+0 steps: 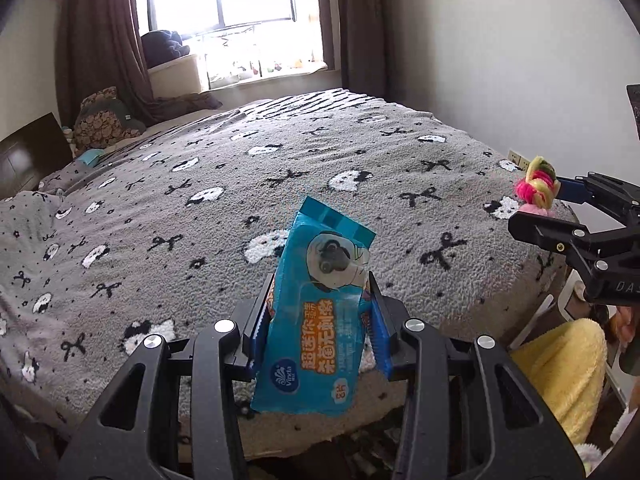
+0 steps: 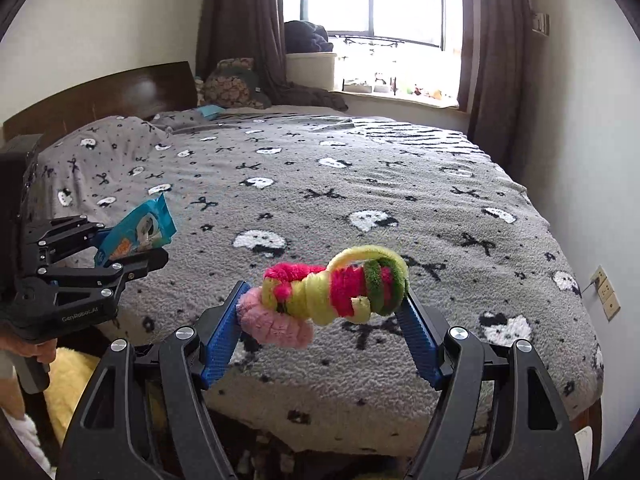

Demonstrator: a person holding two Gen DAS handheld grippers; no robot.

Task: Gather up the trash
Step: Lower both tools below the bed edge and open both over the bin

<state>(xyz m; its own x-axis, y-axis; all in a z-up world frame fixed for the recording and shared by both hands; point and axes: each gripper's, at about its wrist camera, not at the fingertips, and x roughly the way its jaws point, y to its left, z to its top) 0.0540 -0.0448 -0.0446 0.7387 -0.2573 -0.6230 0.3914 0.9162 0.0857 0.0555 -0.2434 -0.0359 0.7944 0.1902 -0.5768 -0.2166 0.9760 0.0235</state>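
Left wrist view shows my left gripper (image 1: 320,312) clamping the wipes packet (image 1: 316,320), right gripper (image 2: 324,304) clamping the fuzzy bundle (image 2: 336,292); binning remains.

My left tongs (image 1: 320,312) and right tongs (image 2: 324,312) are black angular frames with silver round-head bolts and blue ribbed pads (image 2: 222,336). Pale "GenRobot.AI" lettering marks the left body below its bolts. A fluffy yellow garment (image 1: 568,376) shows beneath the right tongs.
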